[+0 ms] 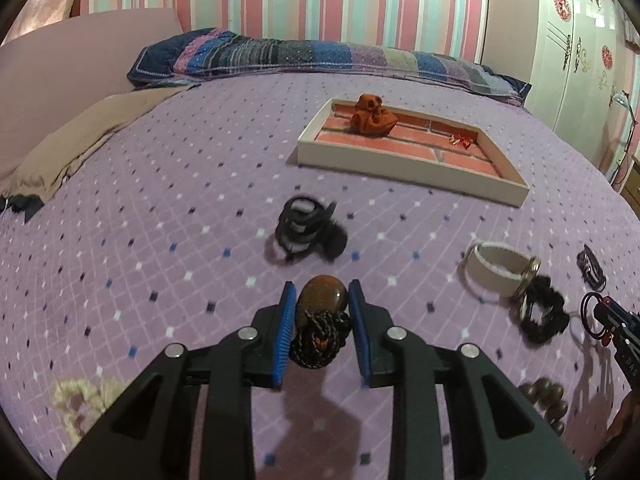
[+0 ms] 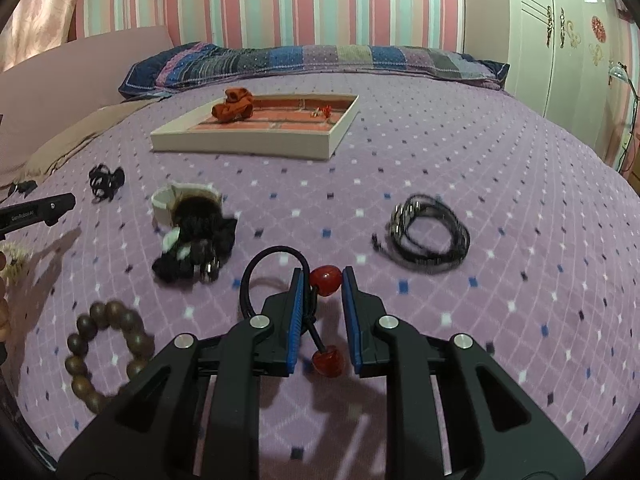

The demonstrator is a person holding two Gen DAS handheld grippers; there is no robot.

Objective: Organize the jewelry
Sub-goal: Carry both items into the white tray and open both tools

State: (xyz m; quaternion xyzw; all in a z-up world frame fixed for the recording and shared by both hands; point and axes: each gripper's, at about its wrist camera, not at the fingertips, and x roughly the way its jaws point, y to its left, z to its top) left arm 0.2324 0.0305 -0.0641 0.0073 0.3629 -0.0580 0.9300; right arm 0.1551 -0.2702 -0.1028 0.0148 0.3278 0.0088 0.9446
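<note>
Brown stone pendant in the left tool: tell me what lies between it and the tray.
The black hair clip lies on the bedspread, roughly on the line from the pendant to the tray. Lifted above it, the pendant meets nothing else visible.

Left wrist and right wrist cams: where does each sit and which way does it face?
Left wrist: on the left gripper, facing across the bed toward the tray; own fingers hold a brown stone pendant; right gripper at right edge.
Right wrist: on the right gripper, same heading; fingers hold a red-beaded hair tie; left gripper at left edge.
Shared: tray, wooden bead bracelet.
</note>
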